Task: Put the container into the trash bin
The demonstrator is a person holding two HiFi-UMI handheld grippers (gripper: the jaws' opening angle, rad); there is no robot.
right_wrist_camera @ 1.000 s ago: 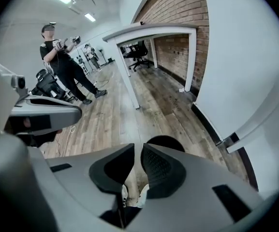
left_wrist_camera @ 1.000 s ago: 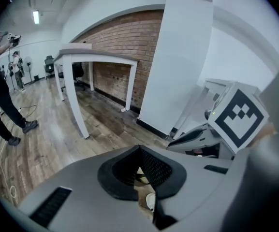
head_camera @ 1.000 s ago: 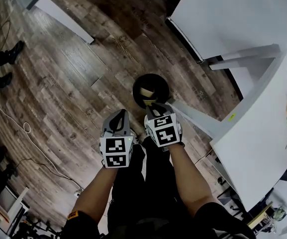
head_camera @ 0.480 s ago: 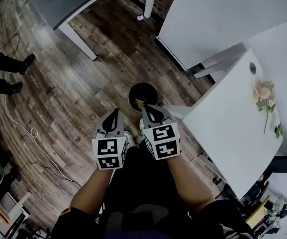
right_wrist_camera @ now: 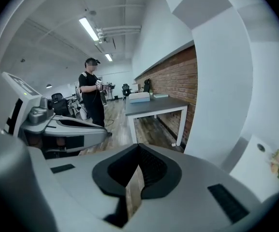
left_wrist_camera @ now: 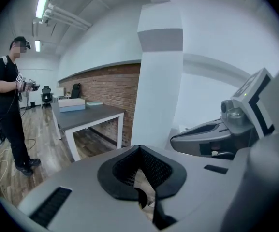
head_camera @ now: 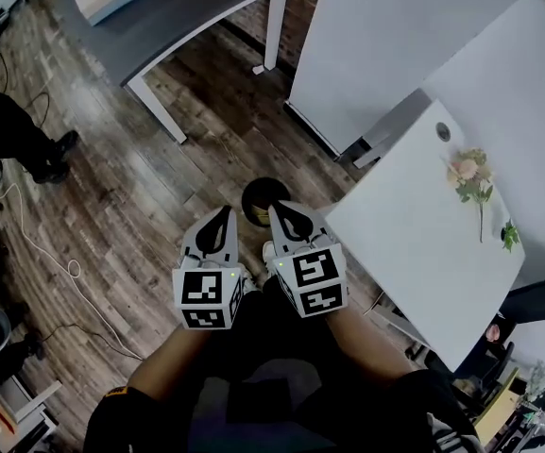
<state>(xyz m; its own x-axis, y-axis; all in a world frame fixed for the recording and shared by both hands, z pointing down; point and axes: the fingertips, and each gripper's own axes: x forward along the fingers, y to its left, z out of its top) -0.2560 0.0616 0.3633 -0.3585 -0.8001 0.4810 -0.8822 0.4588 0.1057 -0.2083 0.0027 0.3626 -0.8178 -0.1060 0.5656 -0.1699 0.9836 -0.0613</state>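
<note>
We hold both grippers side by side above our legs. L gripper [head_camera: 224, 211]: jaws pressed together, nothing btwn them. R gripper [head_camera: 278, 208]: jaws together too, empty. The trash bin [head_camera: 264, 192] stands on the wood floor [head_camera: 130, 196] just ahead of the R gripper's tips, near the white table [head_camera: 414, 234]. A pale bit inside it, prob. the container [head_camera: 260, 218], is partly hidden by the R gripper.

No readable text, label or number anywhere.
</note>
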